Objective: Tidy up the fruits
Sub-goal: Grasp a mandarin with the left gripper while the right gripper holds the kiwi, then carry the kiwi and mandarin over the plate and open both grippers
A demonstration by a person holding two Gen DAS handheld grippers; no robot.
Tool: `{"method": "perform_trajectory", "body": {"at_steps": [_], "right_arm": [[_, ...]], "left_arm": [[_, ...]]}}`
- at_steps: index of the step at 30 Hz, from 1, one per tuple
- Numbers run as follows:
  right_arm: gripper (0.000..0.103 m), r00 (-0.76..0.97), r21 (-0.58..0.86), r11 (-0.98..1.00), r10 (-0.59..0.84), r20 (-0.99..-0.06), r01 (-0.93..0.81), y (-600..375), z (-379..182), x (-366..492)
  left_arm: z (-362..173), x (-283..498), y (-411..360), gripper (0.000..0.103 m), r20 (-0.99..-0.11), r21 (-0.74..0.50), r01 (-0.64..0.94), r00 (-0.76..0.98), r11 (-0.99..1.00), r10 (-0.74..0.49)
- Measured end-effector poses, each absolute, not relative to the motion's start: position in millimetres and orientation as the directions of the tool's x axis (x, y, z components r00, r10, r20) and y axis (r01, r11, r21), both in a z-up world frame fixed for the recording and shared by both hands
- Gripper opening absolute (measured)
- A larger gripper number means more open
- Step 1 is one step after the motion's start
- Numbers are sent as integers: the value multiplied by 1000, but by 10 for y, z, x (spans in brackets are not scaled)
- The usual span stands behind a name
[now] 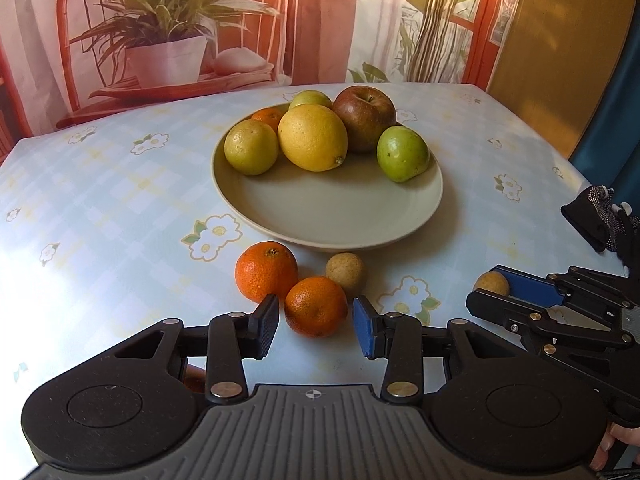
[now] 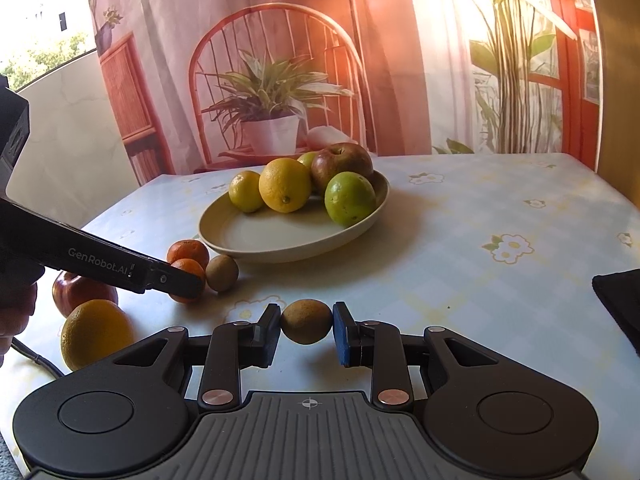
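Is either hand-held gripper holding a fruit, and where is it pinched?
The right hand-held gripper pinches the small brown fruit by its two opposite sides. The left hand-held gripper is open around a tangerine, not gripping.

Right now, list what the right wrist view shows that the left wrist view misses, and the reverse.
Only the right wrist view shows a red apple and a large orange on the table's near-left, beside the left claw. Only the left wrist view shows a small orange at the back of the plate. Both show the plate, two mandarins, and the brown fruit between the right claw pads.
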State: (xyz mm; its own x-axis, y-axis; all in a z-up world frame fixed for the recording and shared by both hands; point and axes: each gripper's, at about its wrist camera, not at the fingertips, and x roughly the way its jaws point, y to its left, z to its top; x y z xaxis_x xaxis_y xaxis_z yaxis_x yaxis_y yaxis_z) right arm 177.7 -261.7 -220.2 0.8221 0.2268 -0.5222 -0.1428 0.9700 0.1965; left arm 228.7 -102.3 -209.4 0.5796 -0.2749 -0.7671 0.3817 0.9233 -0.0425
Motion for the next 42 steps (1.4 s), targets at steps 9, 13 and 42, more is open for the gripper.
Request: {"method": "perform_trajectory", "body": {"at_steps": [9, 13, 42], "right_arm": [[26, 824, 196, 970, 226, -520, -142, -2618, -2202, 1787], [26, 828, 201, 970, 223, -515, -136, -2622, -2194, 1772], [26, 854, 177, 978, 182, -488, -107, -2707, -2012, 2730]], "left_arm": [[-2063, 2217, -994, 36, -750, -39, 390, 597, 920, -285], [-1971, 2165, -927, 36, -723, -52, 393, 619, 918, -306], [-1833, 3058, -961, 36, -711, 17, 402, 649, 915, -272]]}}
